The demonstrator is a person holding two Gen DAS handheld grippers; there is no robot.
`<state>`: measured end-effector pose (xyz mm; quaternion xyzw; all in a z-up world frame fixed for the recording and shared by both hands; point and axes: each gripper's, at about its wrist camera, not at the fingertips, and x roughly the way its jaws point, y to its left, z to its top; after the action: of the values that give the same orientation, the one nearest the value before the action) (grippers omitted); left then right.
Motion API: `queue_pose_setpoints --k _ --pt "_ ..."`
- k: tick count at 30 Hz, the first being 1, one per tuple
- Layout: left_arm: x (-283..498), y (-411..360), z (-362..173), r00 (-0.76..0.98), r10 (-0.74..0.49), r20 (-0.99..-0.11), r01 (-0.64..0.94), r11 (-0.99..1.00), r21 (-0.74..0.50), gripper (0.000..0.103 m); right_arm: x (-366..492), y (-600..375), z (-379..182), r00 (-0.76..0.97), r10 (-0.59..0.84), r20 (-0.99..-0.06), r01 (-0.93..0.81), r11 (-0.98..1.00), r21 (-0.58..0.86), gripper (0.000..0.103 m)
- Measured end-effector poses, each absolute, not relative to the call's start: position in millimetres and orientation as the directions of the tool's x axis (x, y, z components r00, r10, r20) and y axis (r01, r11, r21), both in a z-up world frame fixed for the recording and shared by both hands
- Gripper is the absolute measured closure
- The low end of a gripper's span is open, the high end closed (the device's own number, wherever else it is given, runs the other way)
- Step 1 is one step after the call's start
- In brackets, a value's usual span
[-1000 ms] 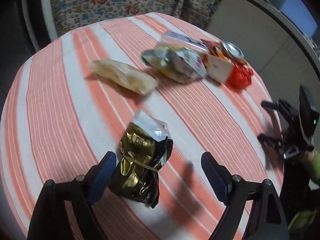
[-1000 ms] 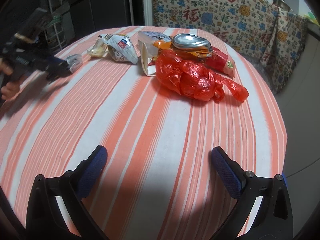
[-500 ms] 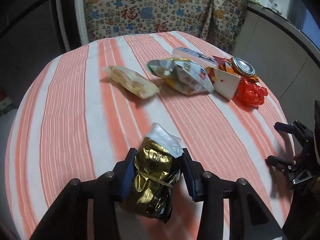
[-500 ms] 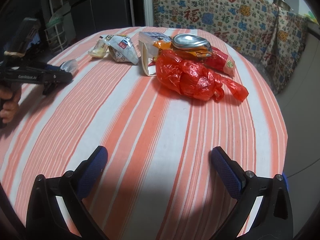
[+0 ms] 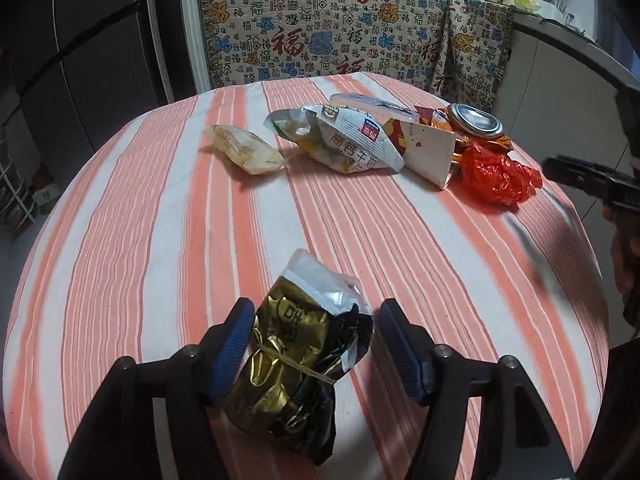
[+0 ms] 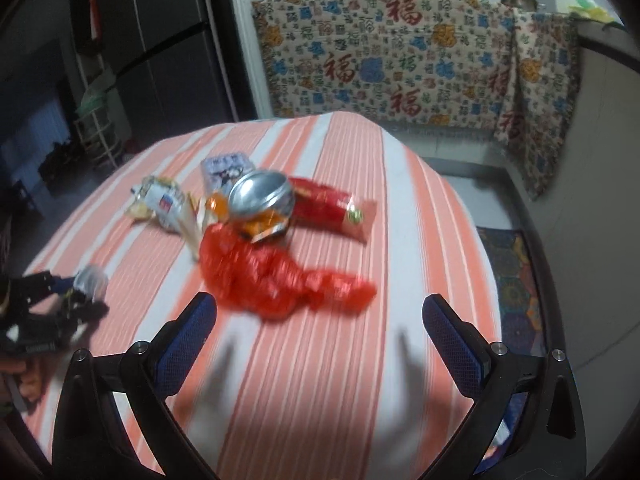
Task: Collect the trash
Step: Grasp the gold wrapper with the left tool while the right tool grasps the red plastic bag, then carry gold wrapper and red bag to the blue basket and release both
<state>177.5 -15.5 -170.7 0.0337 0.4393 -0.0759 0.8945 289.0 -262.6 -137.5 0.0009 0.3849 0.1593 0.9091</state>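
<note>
A gold and black snack bag [image 5: 296,360], tied with a rubber band, lies on the striped tablecloth [image 5: 160,240] between the jaws of my left gripper [image 5: 316,310]. The jaws are opening and the right pad stands just off the bag. My right gripper [image 6: 320,302] hangs open and empty above the cloth, just short of a crumpled red plastic bag [image 6: 272,276]. Behind that bag are a crushed can [image 6: 262,196], a red wrapper [image 6: 336,208], a white carton [image 5: 430,152], a white-green snack bag [image 5: 344,144] and a pale yellow wrapper [image 5: 244,150].
The round table drops off on every side. Behind it stands a counter draped in a patterned cloth [image 6: 400,60] with pots on top. A dark fridge [image 6: 168,40] and a wire rack [image 6: 96,120] stand at the left, and a floor mat [image 6: 516,280] lies at the right.
My left gripper shut around the gold bag, then widened again, and turned to face the pile. My right gripper moved forward and up, close to the red plastic bag.
</note>
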Motion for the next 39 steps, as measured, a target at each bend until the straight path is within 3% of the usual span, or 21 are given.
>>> queue_pose_setpoints --k 3,5,8,11,17,26,32,35,36,37,39 --pt "176 -14 -171 0.606 -0.100 -0.789 0.158 0.987 -0.004 0.036 312 -256 -151 0.613 0.337 -0.715 -0.348 0.927 0.139 0.000" --pt "176 -11 -172 0.606 -0.103 -0.789 0.157 0.988 -0.008 0.035 318 -247 -163 0.521 0.439 -0.732 -0.422 0.878 0.227 0.002" --pt "177 -12 -172 0.607 -0.102 -0.788 0.156 0.988 -0.008 0.035 301 -226 -165 0.347 0.597 -0.723 -0.562 0.749 0.349 0.006" --pt "177 -12 -172 0.606 -0.103 -0.788 0.156 0.988 -0.009 0.035 260 -196 -154 0.204 0.660 -0.723 -0.718 0.603 0.348 0.007" --pt "177 -12 -172 0.607 -0.103 -0.788 0.156 0.988 -0.009 0.035 234 -187 -150 0.408 0.500 -0.764 -0.649 0.747 0.142 0.005" --pt "173 -5 -168 0.589 -0.150 -0.794 0.163 0.984 -0.065 0.035 273 -193 -154 0.476 0.453 -0.754 -0.458 0.860 0.227 0.006" --pt "166 -3 -160 0.563 -0.191 -0.804 0.200 0.975 -0.092 0.035 288 -200 -157 0.493 0.374 -0.785 -0.370 0.907 0.200 0.023" --pt "165 -8 -162 0.554 -0.167 -0.816 0.211 0.976 -0.057 0.037 289 -199 -158 0.479 0.377 -0.792 -0.385 0.902 0.197 0.057" --pt "164 -8 -162 0.559 -0.167 -0.812 0.212 0.976 -0.055 0.042 286 -200 -157 0.482 0.376 -0.791 -0.386 0.902 0.194 0.058" --pt "163 -8 -160 0.564 -0.175 -0.807 0.213 0.975 -0.063 0.054 284 -201 -155 0.479 0.384 -0.790 -0.392 0.898 0.199 0.058" --pt "162 -5 -157 0.572 -0.192 -0.797 0.203 0.975 -0.089 0.057 276 -203 -149 0.476 0.404 -0.781 -0.408 0.888 0.211 0.059"
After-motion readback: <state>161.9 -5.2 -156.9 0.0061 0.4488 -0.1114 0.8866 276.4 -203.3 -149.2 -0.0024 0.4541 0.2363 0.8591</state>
